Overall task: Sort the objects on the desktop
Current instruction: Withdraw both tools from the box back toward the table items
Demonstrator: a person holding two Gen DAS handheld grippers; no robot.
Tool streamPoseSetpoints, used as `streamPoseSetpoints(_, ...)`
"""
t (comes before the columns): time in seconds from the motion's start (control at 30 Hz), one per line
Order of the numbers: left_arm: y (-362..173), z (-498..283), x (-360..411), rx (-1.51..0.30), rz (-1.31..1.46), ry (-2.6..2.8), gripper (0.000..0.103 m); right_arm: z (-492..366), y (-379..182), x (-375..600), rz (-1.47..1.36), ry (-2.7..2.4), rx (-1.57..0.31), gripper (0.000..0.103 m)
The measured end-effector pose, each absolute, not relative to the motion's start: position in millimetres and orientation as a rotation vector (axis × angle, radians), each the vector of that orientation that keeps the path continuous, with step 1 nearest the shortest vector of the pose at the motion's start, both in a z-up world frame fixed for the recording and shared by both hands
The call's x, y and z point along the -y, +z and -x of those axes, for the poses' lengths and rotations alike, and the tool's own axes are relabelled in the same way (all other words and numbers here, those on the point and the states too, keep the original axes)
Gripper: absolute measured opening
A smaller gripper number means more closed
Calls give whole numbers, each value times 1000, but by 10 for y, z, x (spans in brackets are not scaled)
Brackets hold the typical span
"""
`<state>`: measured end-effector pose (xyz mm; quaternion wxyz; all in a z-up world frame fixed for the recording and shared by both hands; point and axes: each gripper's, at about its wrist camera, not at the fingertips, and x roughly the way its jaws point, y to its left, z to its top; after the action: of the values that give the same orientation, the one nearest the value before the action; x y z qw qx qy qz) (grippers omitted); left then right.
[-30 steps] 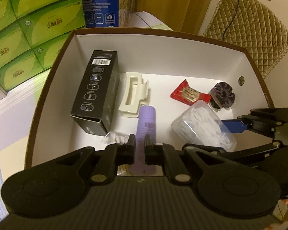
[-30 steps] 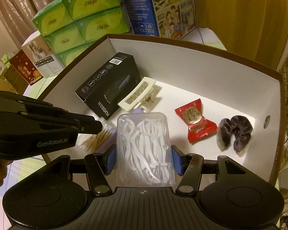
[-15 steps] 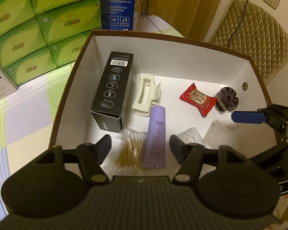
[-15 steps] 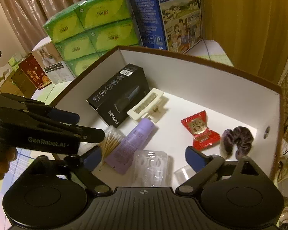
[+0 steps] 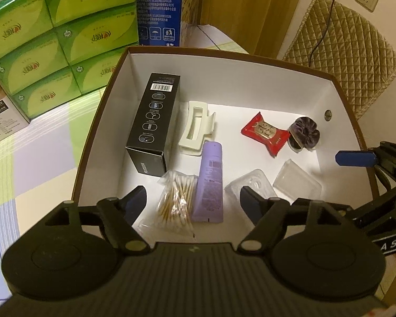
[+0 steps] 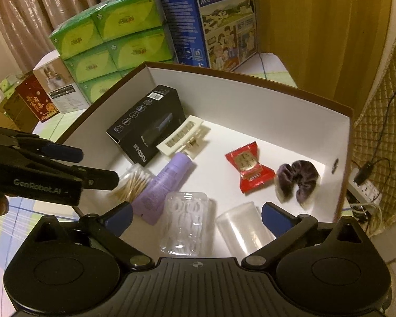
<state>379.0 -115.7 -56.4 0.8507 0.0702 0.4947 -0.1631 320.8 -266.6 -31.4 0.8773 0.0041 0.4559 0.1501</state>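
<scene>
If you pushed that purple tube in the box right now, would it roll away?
Probably a little. The purple tube looks round near its cap, so a sideways nudge could roll it. Its bottom end looks flattened, which should stop it soon. The cotton swab bag lies right beside it and would likely block that side.

Dim, warm yellowish indoor light. Both fisheye views bend straight lines and darken to black at the corners. The box's white interior [image 5: 250, 84] is brightest; soft shadows, slight blur throughout.
</scene>
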Motion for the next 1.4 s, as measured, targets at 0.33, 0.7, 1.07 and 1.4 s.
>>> streamPoseSetpoints(0.33,-346,-3500,1120,-988,-152,-353,76,-3009,-130,2663,-16,298,-918,101)
streamPoseSetpoints(0.7,-100,-3045,978,-921,-156,-336,78,-2594,87,2599,-20,289,-870,101)
streamPoseSetpoints(1.07,-75,-2527,733,-932,-166,-321,81,-2119,162,2456,-6,300,-879,101)
streamPoseSetpoints(1.4,-178,-2109,482,-961,-165,-302,83,-1782,73,2261,-22,355,-924,101)
